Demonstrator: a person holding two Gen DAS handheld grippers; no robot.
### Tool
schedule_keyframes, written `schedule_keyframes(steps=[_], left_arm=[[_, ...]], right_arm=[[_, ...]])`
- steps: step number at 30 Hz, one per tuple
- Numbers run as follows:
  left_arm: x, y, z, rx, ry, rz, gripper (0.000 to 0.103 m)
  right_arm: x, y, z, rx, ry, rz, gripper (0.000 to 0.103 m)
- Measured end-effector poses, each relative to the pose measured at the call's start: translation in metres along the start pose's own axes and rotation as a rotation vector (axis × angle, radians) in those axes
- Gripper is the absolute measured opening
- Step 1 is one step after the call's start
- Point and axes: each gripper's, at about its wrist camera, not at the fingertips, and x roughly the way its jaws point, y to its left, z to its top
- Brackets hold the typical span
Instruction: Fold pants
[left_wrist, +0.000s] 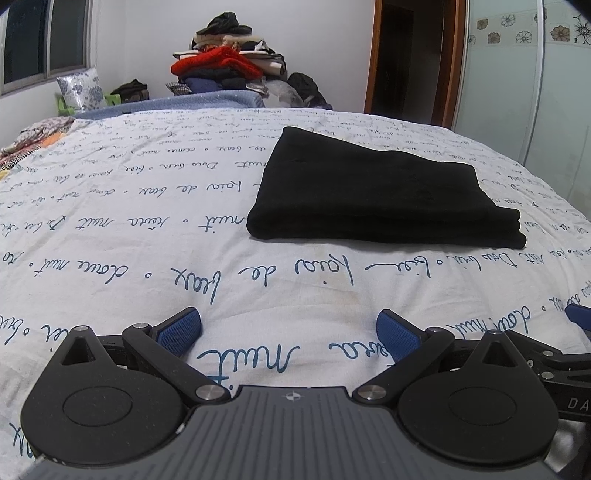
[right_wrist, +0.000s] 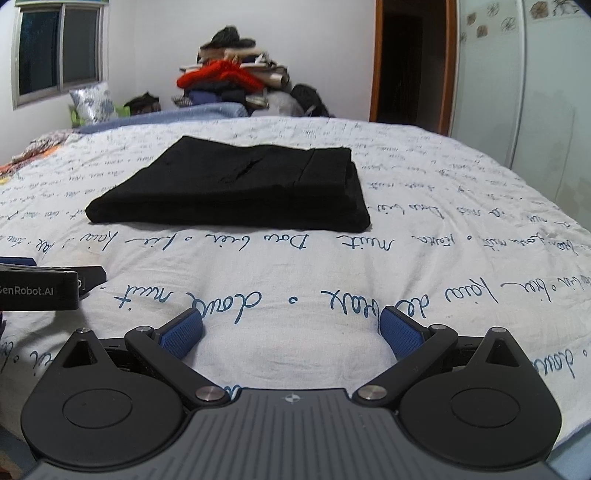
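Observation:
Black pants (left_wrist: 373, 195) lie folded into a flat, layered rectangle on the white bedspread (left_wrist: 147, 229) with blue handwriting. In the right wrist view the same pants (right_wrist: 240, 188) rest ahead and slightly left. My left gripper (left_wrist: 289, 332) is open, low over the bedspread, well short of the pants, with nothing between its blue pads. My right gripper (right_wrist: 291, 330) is also open and empty, just above the sheet (right_wrist: 443, 229) near the bed's front edge. The left gripper's body (right_wrist: 40, 286) shows at the left edge of the right wrist view.
A tall pile of clothes (left_wrist: 229, 59) with a red item stands past the bed's far side. A floral pillow (left_wrist: 81, 88) sits far left under a window (left_wrist: 48, 40). A dark doorway (left_wrist: 410, 59) and a white wardrobe door (left_wrist: 524, 85) lie at the right.

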Motion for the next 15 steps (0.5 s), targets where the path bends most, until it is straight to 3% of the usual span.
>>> schedule_keyframes(steps=[15], left_arm=[[0.001,-0.005,0.003,-0.012,0.033,0.017,0.103]], right_arm=[[-0.02,-0.026,0.01,-0.007,0.145,-0.022,0.103]])
